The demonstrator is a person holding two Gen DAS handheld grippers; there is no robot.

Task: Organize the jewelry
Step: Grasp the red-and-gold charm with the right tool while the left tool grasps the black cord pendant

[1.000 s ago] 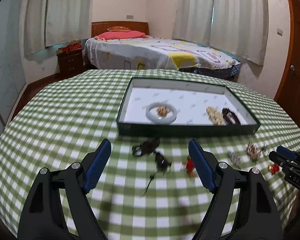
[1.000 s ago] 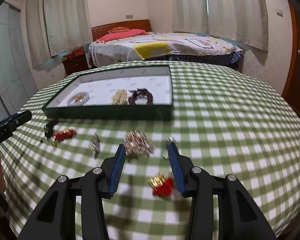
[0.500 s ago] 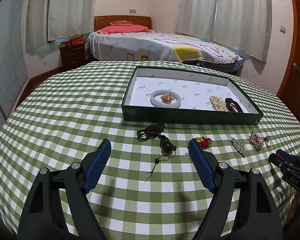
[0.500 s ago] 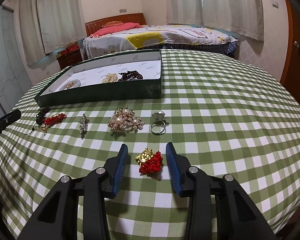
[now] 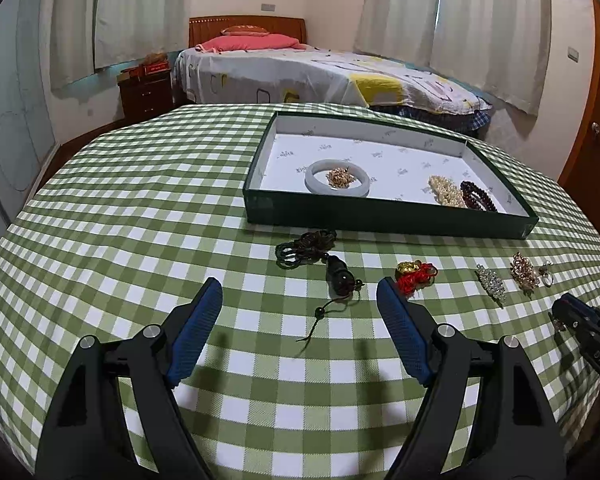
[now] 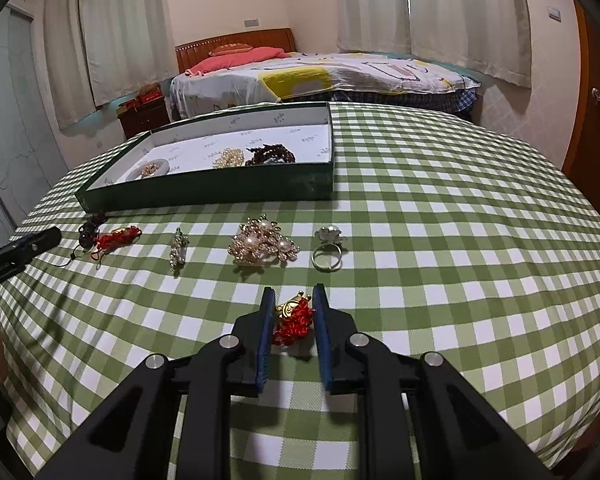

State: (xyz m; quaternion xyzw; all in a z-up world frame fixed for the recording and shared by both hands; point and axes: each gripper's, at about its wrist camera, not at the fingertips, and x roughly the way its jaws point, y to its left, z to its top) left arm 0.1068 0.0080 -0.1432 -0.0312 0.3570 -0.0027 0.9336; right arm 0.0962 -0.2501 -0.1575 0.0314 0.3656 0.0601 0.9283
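Right gripper (image 6: 293, 308) clenches the red charm (image 6: 294, 318) low in the frame's centre, on the cloth, presumably to carry it to the tray (image 6: 220, 190) at upper left (bracelets already lie inside), while the left gripper (image 5: 298, 296) hangs released over a dark cord (image 5: 320, 256).
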